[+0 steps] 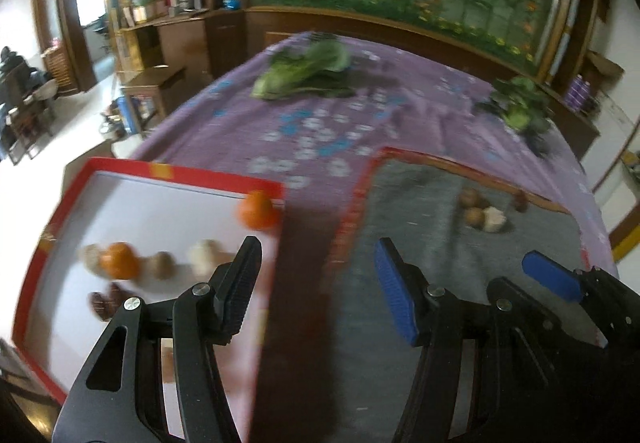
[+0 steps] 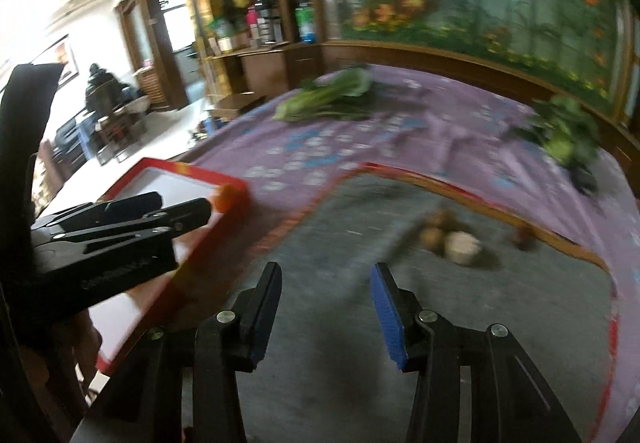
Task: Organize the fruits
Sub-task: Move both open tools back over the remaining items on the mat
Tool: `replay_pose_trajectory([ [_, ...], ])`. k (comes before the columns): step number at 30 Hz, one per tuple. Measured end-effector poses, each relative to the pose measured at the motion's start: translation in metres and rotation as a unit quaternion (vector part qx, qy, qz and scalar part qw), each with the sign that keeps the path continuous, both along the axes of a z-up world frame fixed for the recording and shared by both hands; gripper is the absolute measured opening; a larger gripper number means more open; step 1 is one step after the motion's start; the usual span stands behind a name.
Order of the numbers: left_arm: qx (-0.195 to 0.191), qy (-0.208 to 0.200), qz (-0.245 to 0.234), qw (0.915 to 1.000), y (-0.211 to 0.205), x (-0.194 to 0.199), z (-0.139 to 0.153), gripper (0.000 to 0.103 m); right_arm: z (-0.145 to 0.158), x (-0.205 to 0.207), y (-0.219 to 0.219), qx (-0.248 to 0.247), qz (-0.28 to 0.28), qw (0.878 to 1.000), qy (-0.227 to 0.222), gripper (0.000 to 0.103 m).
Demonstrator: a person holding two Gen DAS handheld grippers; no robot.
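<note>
Red-rimmed, the white tray [image 1: 132, 203] held two oranges [image 1: 258, 210], pale round fruits [image 1: 204, 255] and a dark one. The left gripper [image 1: 316, 279] gaped wide over the tray's right edge, holding nothing. The right gripper [image 2: 325, 309] stood partly open and empty above the grey tray [image 2: 320, 243], where brown fruits [image 2: 436, 233] lay clustered. Greens [image 1: 304, 71] lay on the purple cloth [image 1: 240, 115].

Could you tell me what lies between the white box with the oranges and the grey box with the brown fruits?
Only a bare strip of purple tablecloth separates the white box from the grey box; the left wrist view shows it best.
</note>
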State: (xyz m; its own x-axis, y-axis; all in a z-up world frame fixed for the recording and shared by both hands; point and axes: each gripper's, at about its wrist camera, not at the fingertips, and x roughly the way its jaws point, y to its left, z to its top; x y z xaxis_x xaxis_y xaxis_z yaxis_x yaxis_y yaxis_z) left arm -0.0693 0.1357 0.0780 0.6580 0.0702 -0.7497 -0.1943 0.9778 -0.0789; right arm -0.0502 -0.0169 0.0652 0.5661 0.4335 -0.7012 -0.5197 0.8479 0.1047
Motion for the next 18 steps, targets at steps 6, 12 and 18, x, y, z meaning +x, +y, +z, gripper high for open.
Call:
replay_pose_trajectory([
  [6,0.005,0.017,-0.046,0.9988,-0.045,0.023,-0.007,0.059,-0.006,0.015,-0.062,-0.001,-0.057,0.998,0.007,0.045],
  [12,-0.016,0.039,-0.076,0.9962,-0.074,0.049,-0.018,0.059,-0.018,0.028,-0.110,0.001,-0.096,0.995,0.022,0.046],
  [18,-0.023,0.057,-0.090,0.9940,-0.094,0.077,-0.027,0.059,-0.024,0.037,-0.135,0.018,-0.110,0.993,0.032,0.046],
])
